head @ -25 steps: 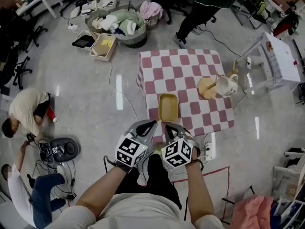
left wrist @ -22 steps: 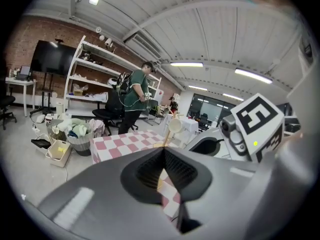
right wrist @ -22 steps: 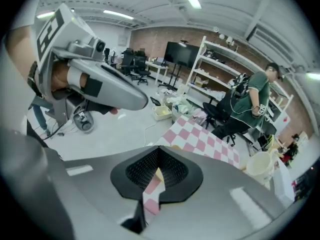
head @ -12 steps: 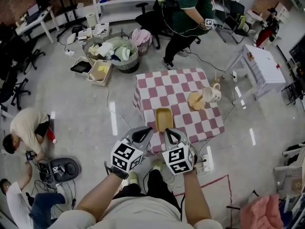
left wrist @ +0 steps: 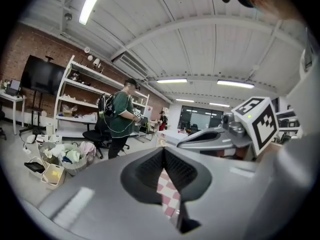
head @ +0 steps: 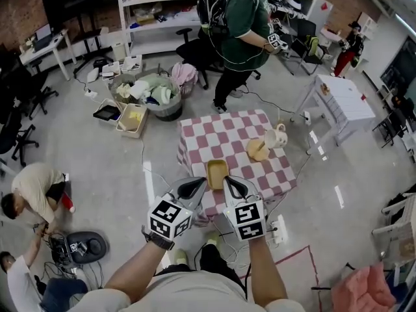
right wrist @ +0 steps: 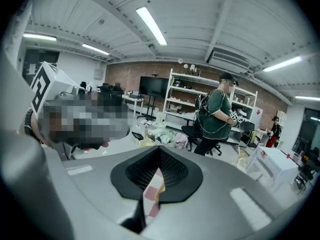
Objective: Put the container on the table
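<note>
The tan, shallow container (head: 216, 173) rests on the pink-and-white checked table (head: 224, 138), near its front edge. Both grippers hang short of that edge, apart from the container. My left gripper (head: 197, 183) sits left of it and my right gripper (head: 230, 182) right of it. In the left gripper view the left gripper (left wrist: 163, 153) has its jaws together, with only checked cloth (left wrist: 168, 194) showing through the slit. In the right gripper view the right gripper (right wrist: 160, 151) is likewise shut, with a yellow sliver of the container (right wrist: 158, 191) behind it.
A white mug (head: 275, 136) and a tan plate (head: 256, 150) stand on the table's right side. A person in green (head: 239, 28) stands beyond it. A laundry basket (head: 153, 95), a white side table (head: 338, 96), a power strip (head: 279, 230) and a crouching person (head: 31, 186) surround it.
The head view has pulled up and back, so the table looks smaller and farther. Both grippers stay shut and clear of the container, which has not moved on the cloth.
</note>
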{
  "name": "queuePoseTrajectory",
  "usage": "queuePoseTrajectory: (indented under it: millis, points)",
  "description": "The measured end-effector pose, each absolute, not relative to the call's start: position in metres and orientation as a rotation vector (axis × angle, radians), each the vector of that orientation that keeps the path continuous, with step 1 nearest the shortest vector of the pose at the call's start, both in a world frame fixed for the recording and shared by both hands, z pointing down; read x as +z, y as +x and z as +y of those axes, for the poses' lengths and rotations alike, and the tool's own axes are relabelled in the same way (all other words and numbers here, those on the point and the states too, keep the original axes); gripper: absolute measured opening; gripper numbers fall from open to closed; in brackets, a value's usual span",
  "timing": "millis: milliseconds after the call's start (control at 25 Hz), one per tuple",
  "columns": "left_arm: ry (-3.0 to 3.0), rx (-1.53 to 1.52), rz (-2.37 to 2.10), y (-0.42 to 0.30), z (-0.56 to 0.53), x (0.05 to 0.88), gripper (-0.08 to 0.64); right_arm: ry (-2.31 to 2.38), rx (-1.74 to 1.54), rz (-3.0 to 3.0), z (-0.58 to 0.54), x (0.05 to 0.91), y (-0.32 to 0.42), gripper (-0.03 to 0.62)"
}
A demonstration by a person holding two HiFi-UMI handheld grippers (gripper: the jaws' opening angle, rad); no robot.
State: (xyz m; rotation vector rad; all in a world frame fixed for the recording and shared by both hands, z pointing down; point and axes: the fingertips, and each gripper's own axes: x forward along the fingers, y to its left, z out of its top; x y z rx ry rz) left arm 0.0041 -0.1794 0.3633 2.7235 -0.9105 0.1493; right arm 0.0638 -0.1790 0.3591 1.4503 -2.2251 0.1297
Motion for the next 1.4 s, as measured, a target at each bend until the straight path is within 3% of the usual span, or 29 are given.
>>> queuePoseTrajectory:
  millis: [520, 1400]
  points:
    - [2.805, 0.026, -0.959, -0.016, -0.164, 0.302, 0.006, 1.555, 0.160, -2.366, -0.161, 0.311, 0.049, 0.009]
    - [2.825, -0.004, -0.967, -0.027, -0.157, 0.293, 0.006, 1.581, 0.120, -2.375, -0.150, 0.298, 0.038, 0.009]
